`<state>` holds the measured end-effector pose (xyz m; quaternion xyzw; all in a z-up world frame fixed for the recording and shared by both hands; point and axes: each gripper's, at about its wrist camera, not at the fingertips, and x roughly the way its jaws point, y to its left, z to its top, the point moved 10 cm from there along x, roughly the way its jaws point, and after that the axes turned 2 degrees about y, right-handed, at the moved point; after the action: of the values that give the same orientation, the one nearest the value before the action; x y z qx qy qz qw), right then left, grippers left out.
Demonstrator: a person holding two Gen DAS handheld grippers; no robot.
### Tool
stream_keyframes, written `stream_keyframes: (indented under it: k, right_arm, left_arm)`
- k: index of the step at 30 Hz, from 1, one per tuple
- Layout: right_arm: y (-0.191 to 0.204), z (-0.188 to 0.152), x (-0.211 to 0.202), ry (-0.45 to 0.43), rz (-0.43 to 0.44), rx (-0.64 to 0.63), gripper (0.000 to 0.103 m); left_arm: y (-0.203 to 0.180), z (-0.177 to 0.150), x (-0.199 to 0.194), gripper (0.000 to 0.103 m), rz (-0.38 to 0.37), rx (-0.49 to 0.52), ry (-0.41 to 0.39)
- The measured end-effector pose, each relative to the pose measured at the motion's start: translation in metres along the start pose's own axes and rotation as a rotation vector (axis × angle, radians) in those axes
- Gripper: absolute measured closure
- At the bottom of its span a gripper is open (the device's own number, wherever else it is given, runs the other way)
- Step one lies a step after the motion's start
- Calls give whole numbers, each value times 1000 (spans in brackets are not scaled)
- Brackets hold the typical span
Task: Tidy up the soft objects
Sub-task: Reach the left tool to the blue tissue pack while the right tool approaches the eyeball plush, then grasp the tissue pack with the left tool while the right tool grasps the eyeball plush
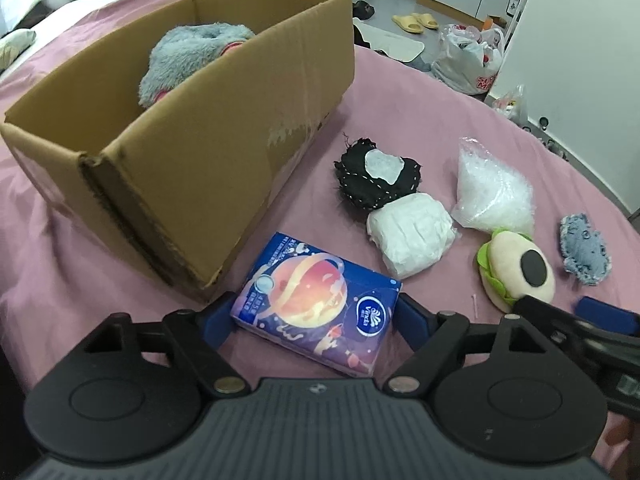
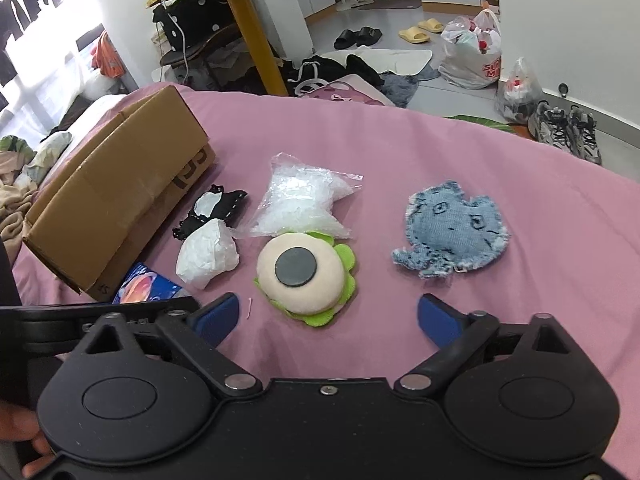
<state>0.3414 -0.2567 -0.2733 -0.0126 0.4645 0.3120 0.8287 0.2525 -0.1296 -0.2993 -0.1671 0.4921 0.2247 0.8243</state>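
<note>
One cardboard box (image 1: 224, 160), six loose soft objects (image 2: 304, 276) beside it

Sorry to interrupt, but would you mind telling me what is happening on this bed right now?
A person is sorting soft things into the open brown cardboard box on the pink bedsheet. A fluffy grey-blue plush already lies inside. The left tool straddles the blue tissue pack, pads at its sides. The right tool is open and empty, near the cream and green plush burger. The denim patch toy and clear plastic bag lie outside the box.
</note>
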Motion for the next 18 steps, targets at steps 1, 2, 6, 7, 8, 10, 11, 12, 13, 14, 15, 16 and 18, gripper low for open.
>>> stream_keyframes:
  k: [1, 2, 6, 7, 8, 10, 11, 12, 13, 14, 15, 16, 18]
  right_arm:
    - [2, 0, 2, 4, 3, -5, 17]
    - [3, 0, 3, 2, -2, -17, 19]
    - [7, 6, 4, -21, -20, -26, 24]
    - [8, 7, 5, -21, -19, -23, 24]
    - [9, 6, 6, -14, -26, -27, 24]
    - [11, 4, 9, 0, -58, -58, 34]
    - [12, 4, 9, 1, -58, -59, 46]
    - [12, 5, 8, -1, -38, -42, 55]
    - [14, 7, 8, -2, -23, -18, 56]
    - [14, 8, 7, -7, -20, -2, 58]
    - [14, 8, 5, -8, -28, -4, 61]
    - [14, 8, 4, -8, -35, -8, 61]
    - [13, 8, -2, -13, -48, 2, 62]
  left_arm:
    - [0, -2, -2, 21, -4, 5, 3]
    - [0, -3, -4, 21, -11, 8, 7]
    - [3, -7, -9, 21, -23, -4, 14]
    - [4, -7, -10, 21, -23, -5, 13]
    - [5, -7, -10, 21, -23, -5, 13]
    - [8, -7, -12, 21, -29, -7, 16]
    - [9, -7, -13, 21, -32, -5, 17]
    - [10, -7, -14, 21, -33, -4, 16]
    - [12, -7, -16, 21, -31, -3, 17]
    - [15, -7, -17, 21, -28, -6, 18]
    - [16, -7, -19, 21, -29, -9, 15]
    - [18, -6, -22, 21, -31, -10, 13]
    - [20, -5, -27, 21, -36, -6, 12]
